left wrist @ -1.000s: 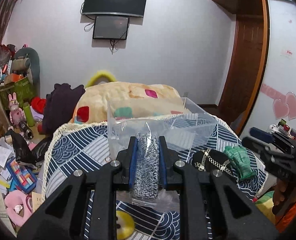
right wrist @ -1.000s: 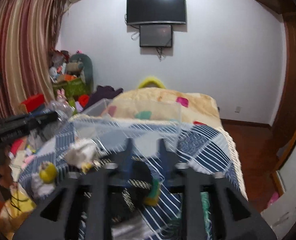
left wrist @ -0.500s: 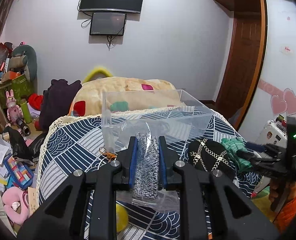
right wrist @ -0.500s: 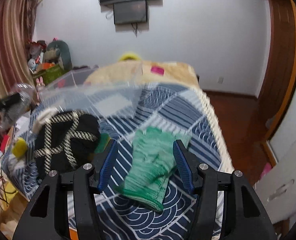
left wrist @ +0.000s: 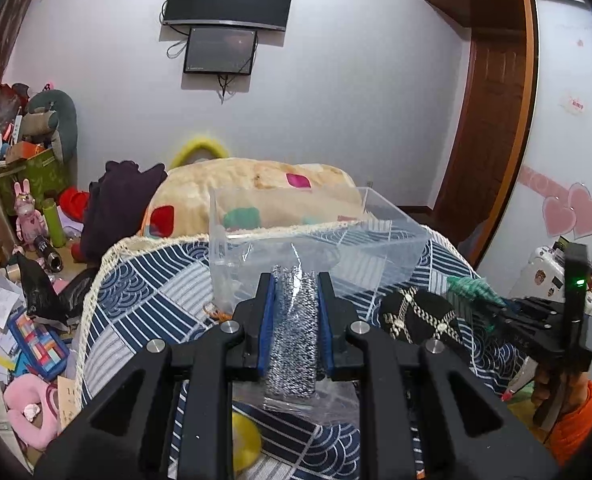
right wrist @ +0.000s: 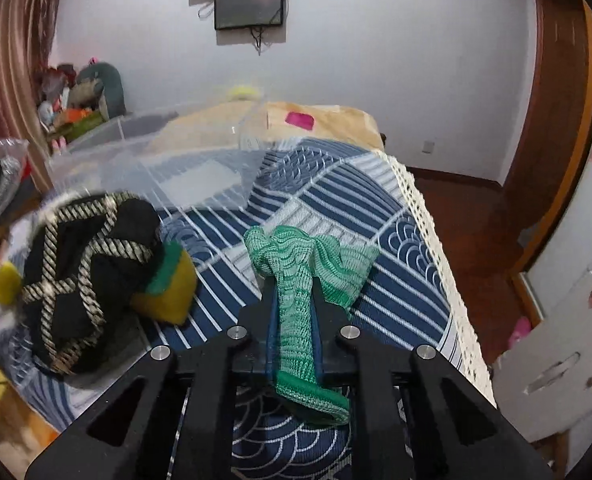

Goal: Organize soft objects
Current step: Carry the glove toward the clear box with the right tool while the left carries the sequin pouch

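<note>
My left gripper (left wrist: 295, 280) is shut on a speckled black-and-white knit item in a clear plastic bag (left wrist: 294, 332), held above the blue patterned bedspread just short of a clear plastic box (left wrist: 316, 240). My right gripper (right wrist: 293, 296) is shut on a green knit glove (right wrist: 296, 280), lifted slightly off the bedspread; the glove also shows in the left wrist view (left wrist: 470, 286). A black hat with gold braid (right wrist: 84, 280) lies to the left of the glove, with a yellow-and-green soft object (right wrist: 168, 284) against it.
The clear box (right wrist: 156, 164) sits on the bedspread (right wrist: 336, 200) in front of a beige quilt (left wrist: 256, 184). A yellow ball (left wrist: 244, 440) lies under my left gripper. Floor clutter and toys (left wrist: 24, 320) crowd the left. A wooden door (left wrist: 484, 128) stands at right.
My right gripper closed on the green glove and lifted it. My left gripper, still holding the bagged knit item, moved a little closer to the clear box.
</note>
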`<action>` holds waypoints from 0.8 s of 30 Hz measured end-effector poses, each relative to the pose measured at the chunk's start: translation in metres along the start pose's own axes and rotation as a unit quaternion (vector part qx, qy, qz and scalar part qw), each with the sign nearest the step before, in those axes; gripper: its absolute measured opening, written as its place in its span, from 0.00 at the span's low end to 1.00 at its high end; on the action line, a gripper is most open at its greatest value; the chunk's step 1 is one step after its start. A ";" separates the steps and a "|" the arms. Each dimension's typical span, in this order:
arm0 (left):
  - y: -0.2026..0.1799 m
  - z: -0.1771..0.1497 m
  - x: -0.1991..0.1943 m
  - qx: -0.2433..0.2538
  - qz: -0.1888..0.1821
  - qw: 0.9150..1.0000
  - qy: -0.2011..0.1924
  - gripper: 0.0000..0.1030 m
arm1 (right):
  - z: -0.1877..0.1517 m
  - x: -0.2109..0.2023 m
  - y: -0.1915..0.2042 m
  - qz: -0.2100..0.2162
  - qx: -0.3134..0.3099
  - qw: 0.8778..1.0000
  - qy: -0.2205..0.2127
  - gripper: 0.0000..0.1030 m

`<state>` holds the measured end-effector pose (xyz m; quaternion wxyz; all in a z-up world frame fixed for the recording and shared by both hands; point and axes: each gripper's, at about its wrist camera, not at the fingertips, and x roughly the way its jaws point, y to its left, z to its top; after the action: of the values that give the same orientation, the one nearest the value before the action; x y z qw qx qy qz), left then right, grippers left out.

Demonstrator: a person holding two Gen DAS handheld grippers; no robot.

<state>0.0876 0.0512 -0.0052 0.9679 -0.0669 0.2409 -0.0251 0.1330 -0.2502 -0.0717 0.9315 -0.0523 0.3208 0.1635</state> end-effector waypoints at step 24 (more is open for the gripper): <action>0.021 0.066 0.073 -0.008 0.025 0.999 0.037 0.19 | 0.107 -0.004 0.054 0.077 -0.044 0.989 -0.121 0.11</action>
<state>0.1833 0.0735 0.0162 0.9581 -0.0679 0.2783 -0.0011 0.1736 -0.1784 0.0161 0.9448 -0.0479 0.2017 0.2539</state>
